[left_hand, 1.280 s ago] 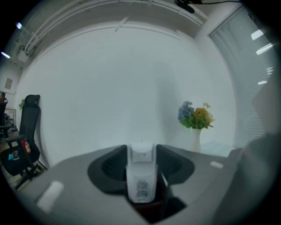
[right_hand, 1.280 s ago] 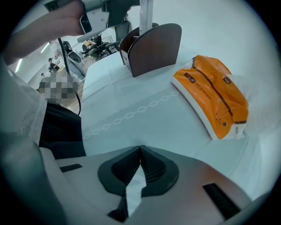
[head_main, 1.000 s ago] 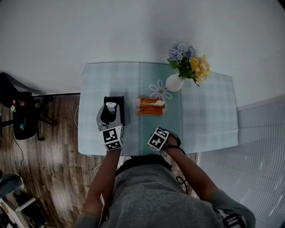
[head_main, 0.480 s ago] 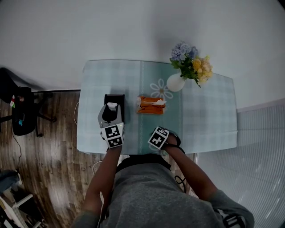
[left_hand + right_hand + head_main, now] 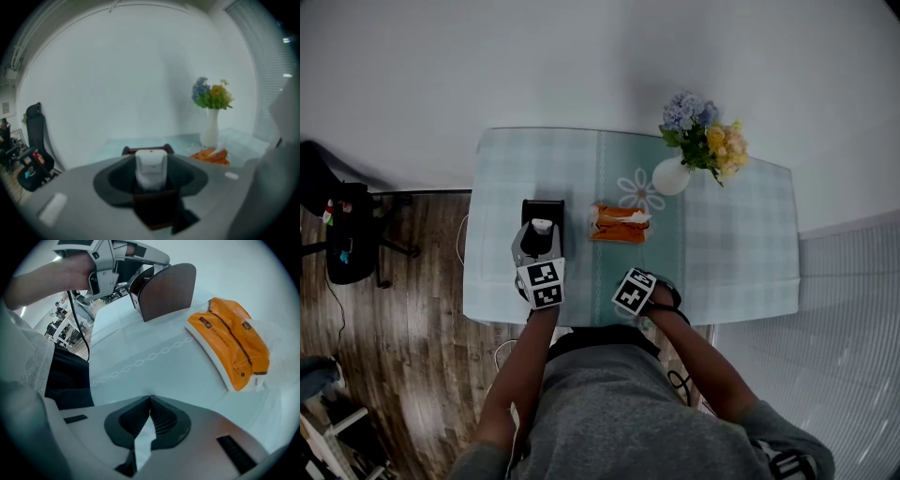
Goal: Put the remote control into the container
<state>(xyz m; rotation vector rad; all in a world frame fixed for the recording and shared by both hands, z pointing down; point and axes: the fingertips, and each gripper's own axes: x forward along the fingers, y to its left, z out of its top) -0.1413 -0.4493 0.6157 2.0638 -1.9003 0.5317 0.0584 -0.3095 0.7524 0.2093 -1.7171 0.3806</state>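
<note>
Left gripper is clamped on the white remote, held upright with its lower end in the dark container on the table. An orange packet is just right of the container. Right gripper has its jaws together, empty, near the table's front edge. A vase of flowers is further right.

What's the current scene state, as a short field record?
left hand-held gripper: shut on remote control, held upright
container: dark, right under the remote control; how far in, unclear
right hand-held gripper: shut, empty, low over table
other: orange pack, flower vase
</note>
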